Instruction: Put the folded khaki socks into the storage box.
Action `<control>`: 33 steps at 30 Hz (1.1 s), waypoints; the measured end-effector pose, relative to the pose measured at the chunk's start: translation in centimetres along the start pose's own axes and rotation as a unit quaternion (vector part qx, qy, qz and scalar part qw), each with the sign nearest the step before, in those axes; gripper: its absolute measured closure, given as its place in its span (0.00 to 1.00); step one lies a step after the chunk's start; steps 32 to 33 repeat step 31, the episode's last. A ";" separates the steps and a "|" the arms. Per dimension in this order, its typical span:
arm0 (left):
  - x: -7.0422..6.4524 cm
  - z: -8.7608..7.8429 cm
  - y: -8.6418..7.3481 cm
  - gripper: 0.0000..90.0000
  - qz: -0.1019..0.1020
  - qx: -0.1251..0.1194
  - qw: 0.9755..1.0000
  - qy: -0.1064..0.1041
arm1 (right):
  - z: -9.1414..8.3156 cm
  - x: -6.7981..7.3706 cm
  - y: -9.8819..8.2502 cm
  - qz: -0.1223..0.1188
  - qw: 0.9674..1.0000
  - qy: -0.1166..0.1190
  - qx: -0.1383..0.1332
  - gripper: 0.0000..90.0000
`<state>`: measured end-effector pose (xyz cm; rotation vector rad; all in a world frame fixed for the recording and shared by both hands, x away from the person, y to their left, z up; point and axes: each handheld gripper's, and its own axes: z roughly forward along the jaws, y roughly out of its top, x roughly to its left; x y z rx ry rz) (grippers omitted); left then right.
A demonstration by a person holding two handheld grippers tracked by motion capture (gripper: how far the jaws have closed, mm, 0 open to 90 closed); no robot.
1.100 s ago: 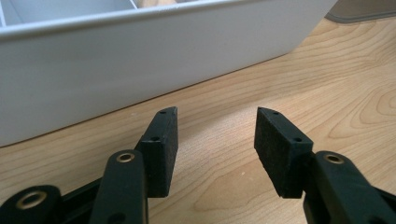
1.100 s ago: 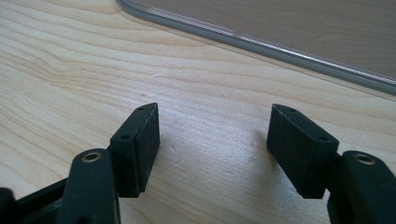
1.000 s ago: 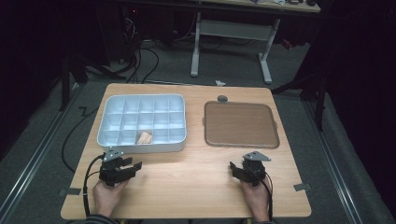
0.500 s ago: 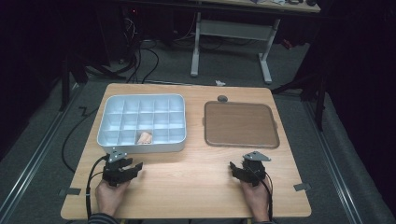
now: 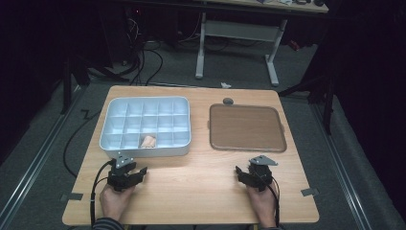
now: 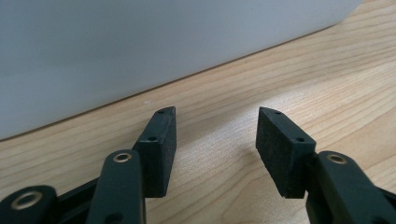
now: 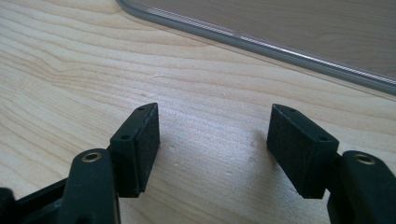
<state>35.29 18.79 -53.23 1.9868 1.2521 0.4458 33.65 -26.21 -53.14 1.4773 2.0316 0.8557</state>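
A white compartment tray (image 5: 106, 140) sits at the table's left, with a pale tan item (image 5: 148, 141) in one front compartment. In front of it my left gripper (image 5: 135, 171) rests low over the wood in a hand. In the left gripper view it (image 6: 217, 121) stands open facing the tray's white wall (image 6: 140, 42); its jaws have just been opening a little, with nothing between them. My right gripper (image 5: 243, 173) is held near the front right. It (image 7: 214, 119) is open over bare wood, a little short of the brown tray's rim (image 7: 280, 49).
A flat brown tray (image 5: 246, 127) lies at the right of the wooden table (image 5: 201, 182). A small dark round thing (image 5: 228, 101) sits just behind it. Cables trail over the floor at the left, and a desk frame stands beyond the table.
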 end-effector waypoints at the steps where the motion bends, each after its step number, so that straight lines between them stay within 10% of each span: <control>1: 0.0 0.0 0.0 0.53 0.000 -0.001 1.000 0.000 | 0.0 0.0 0.0 0.001 1.000 0.000 0.000 0.39; 33: -0.6 0.4 -0.3 0.40 0.020 -0.010 1.000 0.019 | 0.0 0.0 0.0 -0.001 1.000 0.001 0.000 0.39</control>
